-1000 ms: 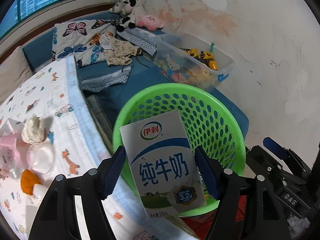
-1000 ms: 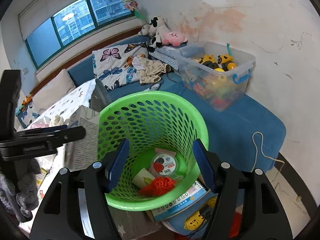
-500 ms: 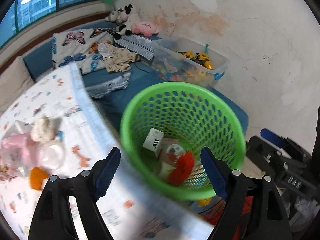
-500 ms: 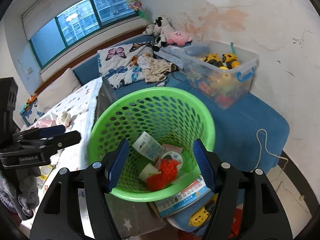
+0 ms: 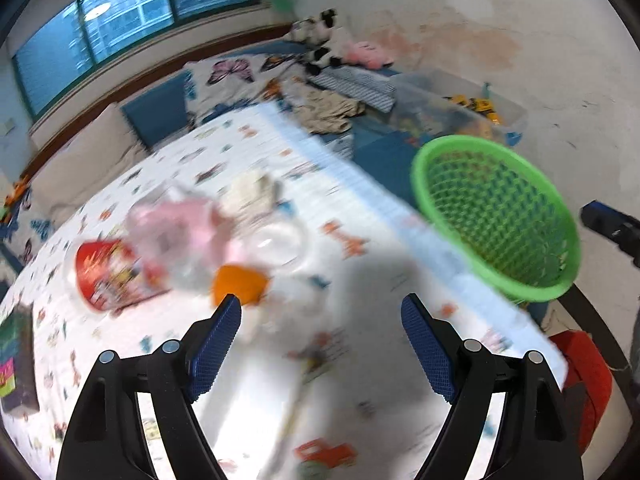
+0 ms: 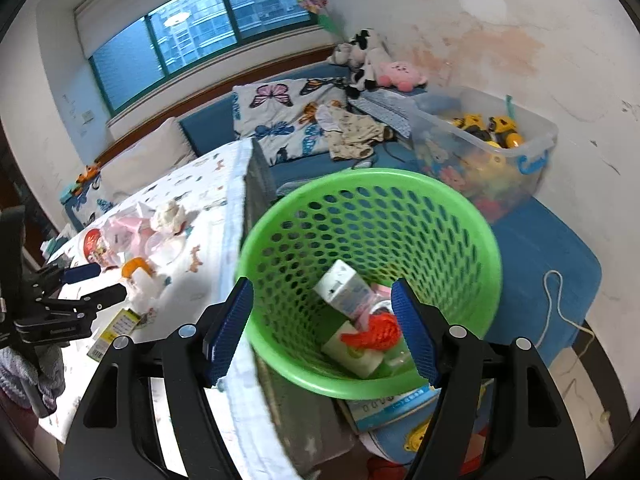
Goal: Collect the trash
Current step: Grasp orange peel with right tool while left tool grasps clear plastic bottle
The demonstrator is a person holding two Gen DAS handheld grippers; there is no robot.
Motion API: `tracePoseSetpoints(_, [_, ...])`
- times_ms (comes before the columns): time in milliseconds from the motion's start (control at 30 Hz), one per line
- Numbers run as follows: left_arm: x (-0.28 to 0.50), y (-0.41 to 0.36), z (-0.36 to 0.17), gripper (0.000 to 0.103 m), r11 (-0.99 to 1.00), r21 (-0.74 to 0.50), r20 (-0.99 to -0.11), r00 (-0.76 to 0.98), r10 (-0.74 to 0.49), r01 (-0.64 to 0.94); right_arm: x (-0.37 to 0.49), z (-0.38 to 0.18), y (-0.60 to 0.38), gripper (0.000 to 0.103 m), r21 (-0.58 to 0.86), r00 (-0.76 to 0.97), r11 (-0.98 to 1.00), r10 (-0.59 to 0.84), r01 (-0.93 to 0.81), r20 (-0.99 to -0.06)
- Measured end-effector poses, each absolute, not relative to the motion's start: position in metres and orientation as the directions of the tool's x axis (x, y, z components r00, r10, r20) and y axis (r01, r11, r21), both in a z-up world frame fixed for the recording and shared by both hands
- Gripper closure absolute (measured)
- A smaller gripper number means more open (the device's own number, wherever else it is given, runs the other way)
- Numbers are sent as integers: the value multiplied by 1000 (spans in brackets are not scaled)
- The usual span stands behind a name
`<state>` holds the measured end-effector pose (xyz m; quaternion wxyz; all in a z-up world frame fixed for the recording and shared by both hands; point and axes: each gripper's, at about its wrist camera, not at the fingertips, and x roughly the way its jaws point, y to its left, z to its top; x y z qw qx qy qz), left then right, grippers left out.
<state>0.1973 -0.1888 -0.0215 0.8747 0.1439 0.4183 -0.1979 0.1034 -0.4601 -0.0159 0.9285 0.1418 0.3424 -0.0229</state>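
My left gripper (image 5: 321, 330) hangs with jaws wide and empty over the counter (image 5: 372, 344) — I judge the orange peel (image 5: 239, 286) by its left jaw the nearest trash, so I should descend squarely; my right gripper (image 6: 322, 330) holds the green basket (image 6: 440, 216), off the counter's right edge, between spread jaws.

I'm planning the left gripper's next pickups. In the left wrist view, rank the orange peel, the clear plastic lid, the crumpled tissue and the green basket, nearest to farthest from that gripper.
1. Orange peel, just beyond the left gripper's left fingertip.
2. Clear plastic lid, behind the peel on the table.
3. Crumpled tissue, farther back, left of centre.
4. Green basket, off the table's edge to the right; the tilted angle makes its rank against the tissue uncertain.
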Motion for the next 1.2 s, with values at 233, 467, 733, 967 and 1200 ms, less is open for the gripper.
tracePoseSetpoints(233, [204,-153,-43,18,875,99,-831,524,-189,473,116,-13,-434,31,235,757,968,91,84,-647])
tracePoseSetpoints(467, [212,-146,-65,24,876,63,-857,476,-198,479,132,-15,-405,31,220,740,975,128,27,-660])
tracePoseSetpoints(733, [203,-141,-63,46,864,14,-837,479,-265,503,146,-17,-376,31,212,720,977,169,-31,-673])
tracePoseSetpoints(967, [186,-108,-43,46,890,1,-806,527,-270,456,164,-21,-342,31,229,692,968,235,-102,-683])
tracePoseSetpoints(1200, [165,-66,-28,47,908,-10,-786,559,-265,418,186,-28,-298,31,250,648,950,310,-187,-695])
